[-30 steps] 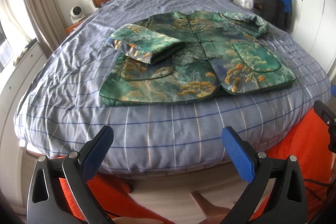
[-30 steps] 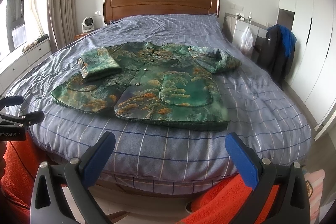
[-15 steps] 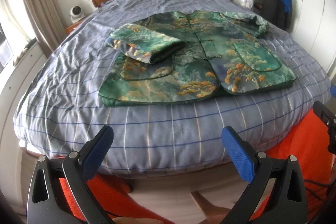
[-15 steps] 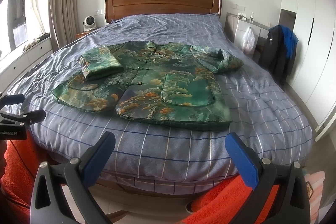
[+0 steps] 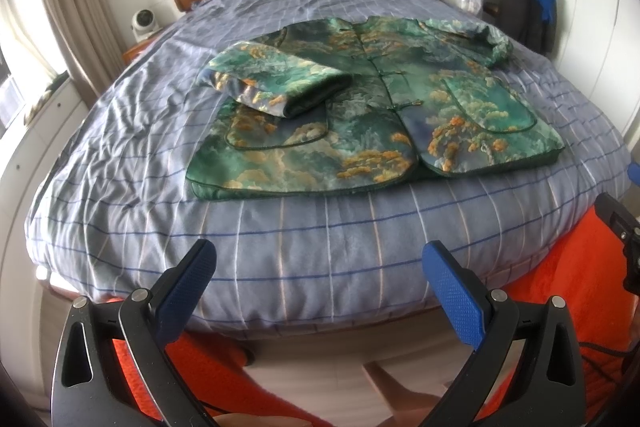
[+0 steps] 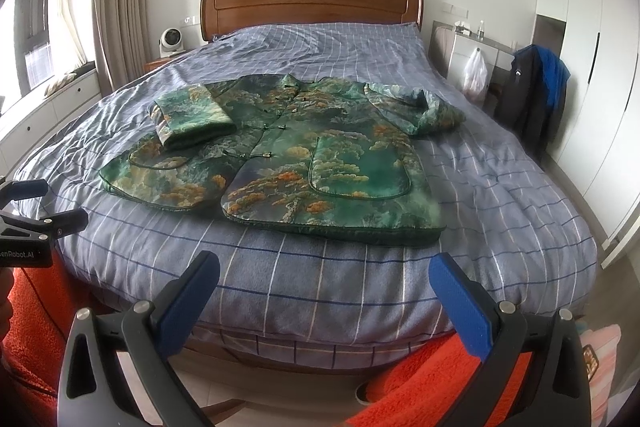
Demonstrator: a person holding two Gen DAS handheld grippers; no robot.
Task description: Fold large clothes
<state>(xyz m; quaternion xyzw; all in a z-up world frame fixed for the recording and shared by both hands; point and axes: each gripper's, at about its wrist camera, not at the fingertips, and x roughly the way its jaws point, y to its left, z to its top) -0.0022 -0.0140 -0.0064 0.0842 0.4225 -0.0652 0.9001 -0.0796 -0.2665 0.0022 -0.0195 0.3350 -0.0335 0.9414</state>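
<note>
The jacket lies face-up mid-bed, hem toward the foot, its sleeve at 9 o'clock already folded across the chest. The sleeve at 3 o'clock is bunched but not folded in. Over the last second nothing has shifted: the left gripper and right gripper still hover beyond the foot at 6 o'clock, both spread wide, holding nothing. Likely a pause before that 2nd sleeve.
</note>
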